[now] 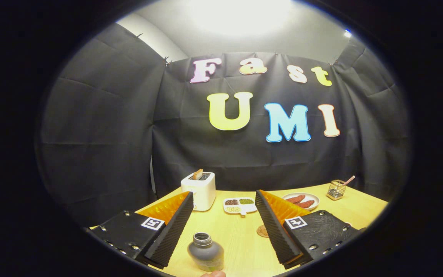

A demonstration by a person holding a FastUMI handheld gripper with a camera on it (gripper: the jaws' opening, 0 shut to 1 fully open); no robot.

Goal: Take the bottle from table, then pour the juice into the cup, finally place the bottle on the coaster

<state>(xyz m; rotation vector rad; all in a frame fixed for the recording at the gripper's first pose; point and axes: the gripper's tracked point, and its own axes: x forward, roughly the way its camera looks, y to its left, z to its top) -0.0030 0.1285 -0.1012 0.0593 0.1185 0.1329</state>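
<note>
Right, my gripper (224, 200) hangs wide open above bench (240, 240), fingers spread to straddle bottle (205, 251) standing upright between them near front edge; coaster (262, 231) just right, waiting.

So I'm working in a booth with creased black cloth walls (102, 127) clipped up along the top edge. Above them there's a plain pale grey ceiling (313, 34) with one big bright light (240, 15) glaring down (pretty washed out). Below, a light yellowish wooden table (240, 234) runs back to the cloth.
</note>
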